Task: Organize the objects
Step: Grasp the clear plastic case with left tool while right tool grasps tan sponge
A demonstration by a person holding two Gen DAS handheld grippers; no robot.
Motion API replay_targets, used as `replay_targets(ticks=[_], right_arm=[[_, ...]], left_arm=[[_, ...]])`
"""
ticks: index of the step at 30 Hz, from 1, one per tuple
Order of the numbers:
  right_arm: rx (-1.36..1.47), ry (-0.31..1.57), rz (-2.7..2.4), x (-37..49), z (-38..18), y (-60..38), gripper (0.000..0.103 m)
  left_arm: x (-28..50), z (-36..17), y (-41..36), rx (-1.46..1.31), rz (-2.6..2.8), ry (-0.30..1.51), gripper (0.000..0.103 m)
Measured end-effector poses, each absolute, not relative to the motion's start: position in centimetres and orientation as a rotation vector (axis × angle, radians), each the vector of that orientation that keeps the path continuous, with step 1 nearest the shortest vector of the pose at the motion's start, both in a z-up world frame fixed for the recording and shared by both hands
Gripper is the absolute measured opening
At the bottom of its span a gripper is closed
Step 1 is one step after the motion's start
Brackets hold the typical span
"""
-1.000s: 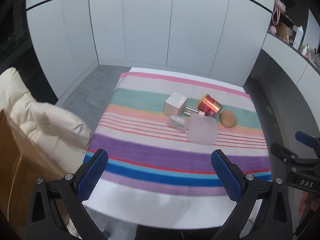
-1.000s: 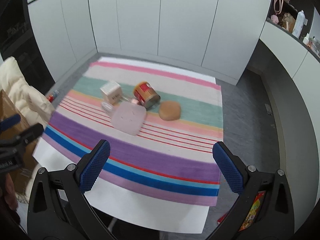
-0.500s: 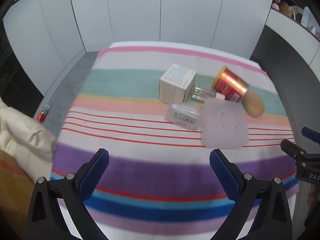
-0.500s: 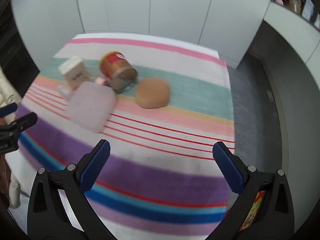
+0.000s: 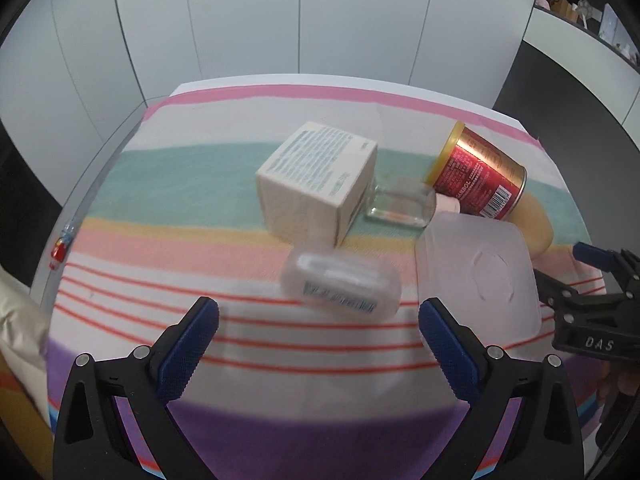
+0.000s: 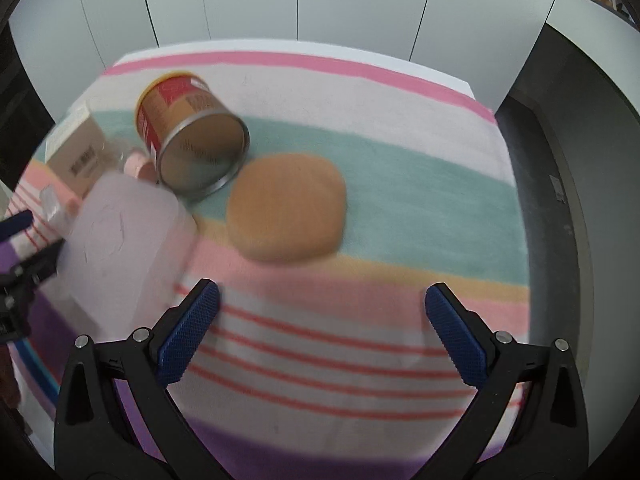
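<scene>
Claws [image 5: 318, 322] [image 6: 320, 312] both wide apart, empty, over bare striped cloth [image 6: 360, 352] near clutter

Ahead of left jaws: cream carton [image 5: 316, 184], clear glass bottle [image 5: 400, 206] on its side, frosted case [image 5: 340, 286], frosted square lid [image 5: 476, 276]. Ahead of right jaws: red-gold tin [image 6: 188, 132] toppled, tan round sponge [image 6: 286, 208] flat.

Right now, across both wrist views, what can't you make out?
- Clear glass bottle: left wrist view, its far end sits behind the cream cardboard box; right wrist view, only a blur.
- Tan round sponge: left wrist view, mostly behind the frosted square plastic lid.
- Small clear plastic case: label blurred, unreadable.
- Red and gold tin can: right wrist view, print smeared.
- Cream cardboard box: right wrist view, cut by the fisheye edge.
</scene>
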State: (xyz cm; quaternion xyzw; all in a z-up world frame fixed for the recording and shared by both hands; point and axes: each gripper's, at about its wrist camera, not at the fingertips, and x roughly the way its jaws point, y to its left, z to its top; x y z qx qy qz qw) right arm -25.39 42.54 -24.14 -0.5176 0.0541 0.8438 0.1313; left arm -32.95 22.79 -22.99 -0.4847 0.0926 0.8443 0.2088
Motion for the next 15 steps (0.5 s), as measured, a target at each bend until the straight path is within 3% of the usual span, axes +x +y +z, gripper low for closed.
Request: replay_targets(ticks=[4,6,9,15], right_arm=[[-1.481,0.194,2.471,-26.8,-24.3,42.9,0.101],[-1.46,0.202,2.493,-27.2,-24.1,42.9,0.092],[-1.441,0.166,2.541,-27.7,-23.6,42.3,0.066],[-1.433,0.123,2.554,-27.5,-22.4,41.2,0.062]], left_arm=[[-33.4,-23.0,23.2,-1.331,2.366,0.226,0.082],[-33.5,-23.2,23.4,-1.338,2.36,0.216,0.06],[-33.1,-23.2,23.9,-1.318,2.351,0.259,0.06],[-32.3,-22.3,23.5,-1.32,2.36,0.282,0.06]])
